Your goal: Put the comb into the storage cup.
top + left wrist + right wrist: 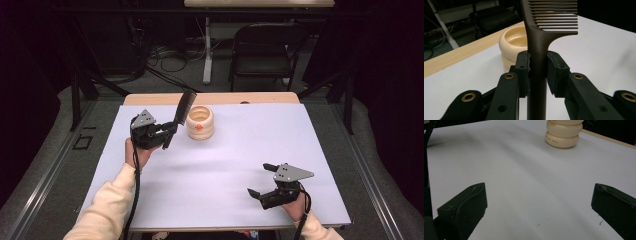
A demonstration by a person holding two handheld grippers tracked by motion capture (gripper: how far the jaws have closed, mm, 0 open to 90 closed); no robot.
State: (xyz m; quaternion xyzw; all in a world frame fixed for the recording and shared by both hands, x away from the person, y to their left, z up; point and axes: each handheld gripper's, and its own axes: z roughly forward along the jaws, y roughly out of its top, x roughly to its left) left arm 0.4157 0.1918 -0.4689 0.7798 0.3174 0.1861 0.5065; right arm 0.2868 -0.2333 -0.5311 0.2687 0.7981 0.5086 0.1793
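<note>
A dark brown comb (183,111) is held upright by its handle in my left gripper (169,134), above the left part of the white mat. In the left gripper view the jaws are shut on the comb (537,50), whose teeth point right. A cream ribbed holder (200,122) with an orange spot inside stands just right of the comb; it is also the cream ribbed holder (512,42) behind the jaws and the cream ribbed holder (563,133) far off. My right gripper (261,179) rests open near the mat's front right, with nothing between its jaws.
The white mat (240,150) covers a wooden table whose far edge (210,98) shows behind it. A black folding chair (262,47) and cables lie on the floor beyond the table.
</note>
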